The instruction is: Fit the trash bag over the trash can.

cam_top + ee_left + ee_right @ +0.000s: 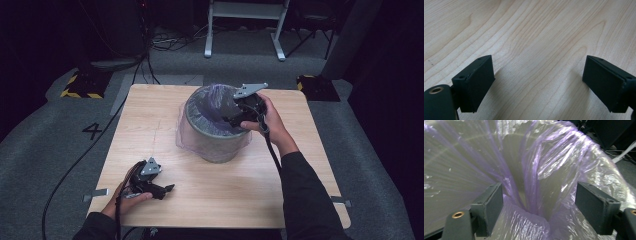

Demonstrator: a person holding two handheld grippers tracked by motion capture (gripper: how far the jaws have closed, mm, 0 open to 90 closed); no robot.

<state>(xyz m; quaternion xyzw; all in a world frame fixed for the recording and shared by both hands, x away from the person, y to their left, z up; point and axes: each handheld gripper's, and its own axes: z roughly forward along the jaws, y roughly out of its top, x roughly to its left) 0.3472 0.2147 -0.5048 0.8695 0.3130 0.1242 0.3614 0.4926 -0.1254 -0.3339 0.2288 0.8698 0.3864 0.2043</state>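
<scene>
High view has the left gripper (167, 189) parked lower left on the light wooden table (150, 130), jaws wide with nothing between, while mid-frame the right gripper (231, 120), jaws spread, pokes into the thin purple plastic bag (220, 95) lining the round grey bin (220, 145).

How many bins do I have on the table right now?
1. A grey bin lined with a purple plastic bag stands near the table's middle, toward the far side; the right gripper is at its rim. None seems hidden.
</scene>
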